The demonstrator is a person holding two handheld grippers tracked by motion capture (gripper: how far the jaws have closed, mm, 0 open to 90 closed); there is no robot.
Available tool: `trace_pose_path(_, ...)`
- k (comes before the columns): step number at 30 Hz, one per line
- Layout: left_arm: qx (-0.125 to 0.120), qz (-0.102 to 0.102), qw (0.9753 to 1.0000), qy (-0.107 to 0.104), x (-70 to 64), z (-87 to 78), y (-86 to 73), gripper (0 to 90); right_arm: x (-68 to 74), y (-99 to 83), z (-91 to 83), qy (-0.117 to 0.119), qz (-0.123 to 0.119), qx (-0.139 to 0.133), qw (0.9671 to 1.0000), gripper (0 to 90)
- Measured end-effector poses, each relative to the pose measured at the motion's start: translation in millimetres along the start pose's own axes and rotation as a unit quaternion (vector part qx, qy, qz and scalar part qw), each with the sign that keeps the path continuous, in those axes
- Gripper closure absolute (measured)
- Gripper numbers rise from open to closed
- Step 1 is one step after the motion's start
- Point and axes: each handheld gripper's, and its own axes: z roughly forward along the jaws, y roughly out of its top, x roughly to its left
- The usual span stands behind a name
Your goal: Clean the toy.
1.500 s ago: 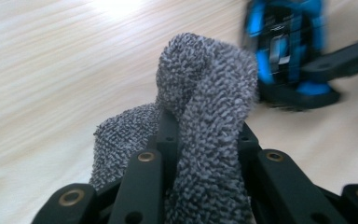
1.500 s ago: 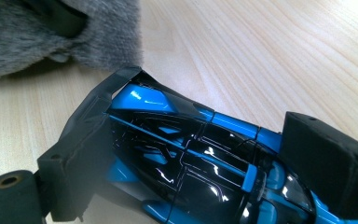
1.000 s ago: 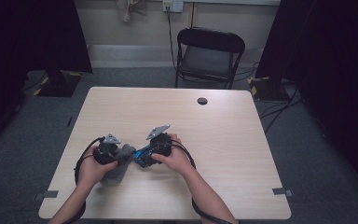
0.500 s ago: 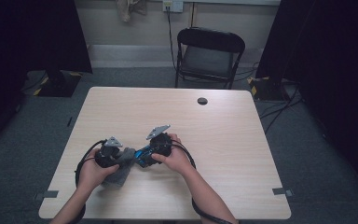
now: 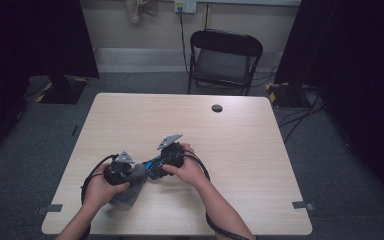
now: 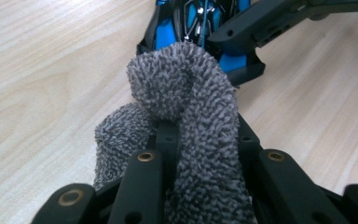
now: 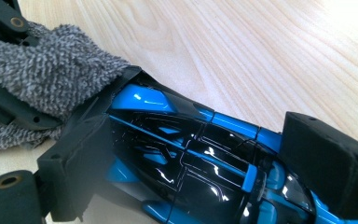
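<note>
Change record, one second:
- Left hand-held gripper (image 5: 121, 170), with the folded grey terry cloth (image 5: 130, 186) clamped between its jaws: shifted slightly down and left on the pale wooden counter (image 5: 240, 150), toward the person's edge; the cloth's free end now trails lower beside the left hand (image 5: 100, 189).
- Cloth's upper fold: now pressed against the end of the glossy blue-and-black toy car (image 5: 153, 165).

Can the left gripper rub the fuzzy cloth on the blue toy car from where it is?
Probably yes. The left gripper is shut on the grey cloth, and the cloth's tip already sits right up against the blue toy car, which the right gripper holds. Nothing stands between them.
</note>
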Motion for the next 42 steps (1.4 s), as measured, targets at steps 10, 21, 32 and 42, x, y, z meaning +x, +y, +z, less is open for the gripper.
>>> trace_pose_path(10,0.006,0.007,0.9998,-0.020,-10.2,0.7,-1.1,71.5,-0.1,-0.1,-0.1,0.000,0.000,0.001,1.0000,9.6)
trace_pose_path(21,0.010,0.019,0.9984,-0.053,-28.8,7.2,3.2,71.6,-0.1,-0.6,-0.2,-0.002,0.000,-0.001,1.0000,9.5)
trace_pose_path(32,0.009,0.024,0.9963,-0.083,-36.6,12.0,6.3,71.7,-0.2,-0.7,-0.2,-0.002,0.000,-0.001,1.0000,9.5)
trace_pose_path(42,0.010,0.047,0.9937,-0.101,-46.1,13.9,13.1,71.6,0.3,-1.4,-0.2,-0.002,0.002,-0.004,1.0000,9.4)
